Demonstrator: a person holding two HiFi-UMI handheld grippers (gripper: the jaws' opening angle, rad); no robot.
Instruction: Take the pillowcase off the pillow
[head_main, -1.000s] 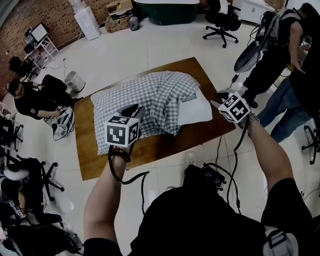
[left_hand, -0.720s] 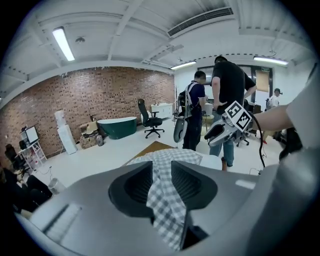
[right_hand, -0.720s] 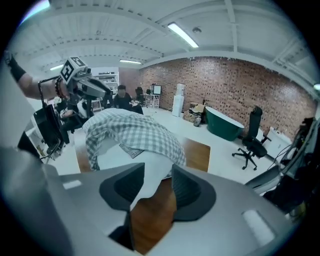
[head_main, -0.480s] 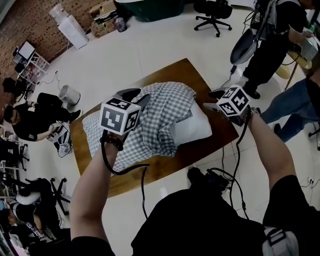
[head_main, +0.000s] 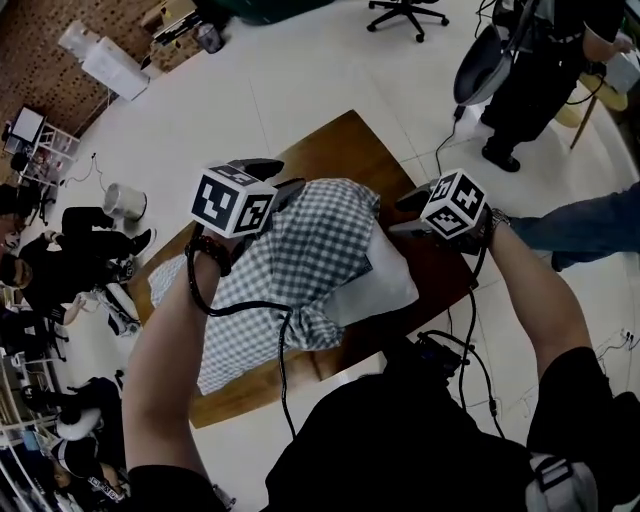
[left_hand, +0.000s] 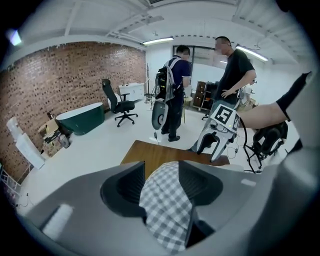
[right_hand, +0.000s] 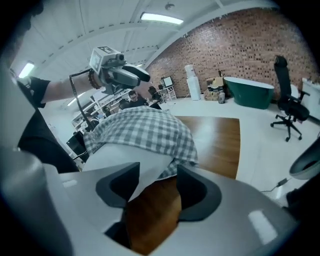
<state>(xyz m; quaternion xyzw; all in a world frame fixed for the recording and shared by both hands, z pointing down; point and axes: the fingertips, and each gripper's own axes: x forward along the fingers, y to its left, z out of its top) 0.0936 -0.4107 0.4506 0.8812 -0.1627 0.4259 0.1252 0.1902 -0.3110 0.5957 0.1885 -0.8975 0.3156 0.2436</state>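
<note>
Both grippers have swung to frame centre, jaws just opening. The left gripper (head_main: 275, 178) stands released over the grey-and-white checked fabric pillowcase (head_main: 300, 250), the right gripper (head_main: 408, 212) released beside the half-bared white pillow (head_main: 385, 290) on the brown wooden counter (head_main: 335, 145). A fresh grip looks due.

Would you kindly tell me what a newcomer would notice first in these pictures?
The checked pillowcase heaped over a white pillow on the wooden table fills mid-frame. Flanking it, both grippers' jaws have just been opening: the left gripper has checked cloth between them, the right gripper the pillow's corner.
</note>
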